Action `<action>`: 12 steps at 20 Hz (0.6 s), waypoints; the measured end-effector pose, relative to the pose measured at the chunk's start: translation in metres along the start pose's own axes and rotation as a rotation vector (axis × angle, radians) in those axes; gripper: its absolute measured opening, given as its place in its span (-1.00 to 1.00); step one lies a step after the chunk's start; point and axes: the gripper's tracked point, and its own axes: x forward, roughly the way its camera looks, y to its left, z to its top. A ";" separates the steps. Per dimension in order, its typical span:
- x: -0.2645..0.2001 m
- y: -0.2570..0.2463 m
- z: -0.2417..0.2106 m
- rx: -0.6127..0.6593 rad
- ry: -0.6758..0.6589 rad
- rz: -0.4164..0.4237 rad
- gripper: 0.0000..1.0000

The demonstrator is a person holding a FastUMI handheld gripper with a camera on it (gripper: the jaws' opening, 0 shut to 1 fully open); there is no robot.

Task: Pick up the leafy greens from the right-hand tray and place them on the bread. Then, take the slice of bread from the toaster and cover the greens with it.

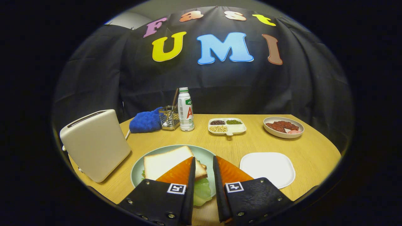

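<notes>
greens (201, 192) lower centre lie under bread slice (166, 161) on plate (138, 169); right tray (267, 169) bare. gripper (204, 163) narrowly parted, holding nothing. looks finished; only withdrawal remains.

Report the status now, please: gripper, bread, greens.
Gripper open, empty, over the plate. Top bread slice lies on greens. Right tray bare. Nothing blocking.

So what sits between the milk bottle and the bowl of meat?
In the gripper view, a small divided dish of beans and grains stands on the table between the bottle and the bowl. The gripper hangs open nearer, over the bread.
</notes>
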 end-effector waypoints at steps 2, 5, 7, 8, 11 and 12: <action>-0.009 -0.006 0.011 -0.007 -0.035 0.002 -0.37; -0.024 -0.031 0.028 -0.047 -0.099 -0.049 -0.37; -0.033 -0.043 0.031 -0.064 -0.118 -0.066 -0.37; -0.037 -0.049 0.032 -0.071 -0.125 -0.071 -0.37; -0.051 -0.076 0.036 -0.105 -0.151 -0.121 -0.37; -0.058 -0.083 0.040 -0.113 -0.167 -0.134 -0.37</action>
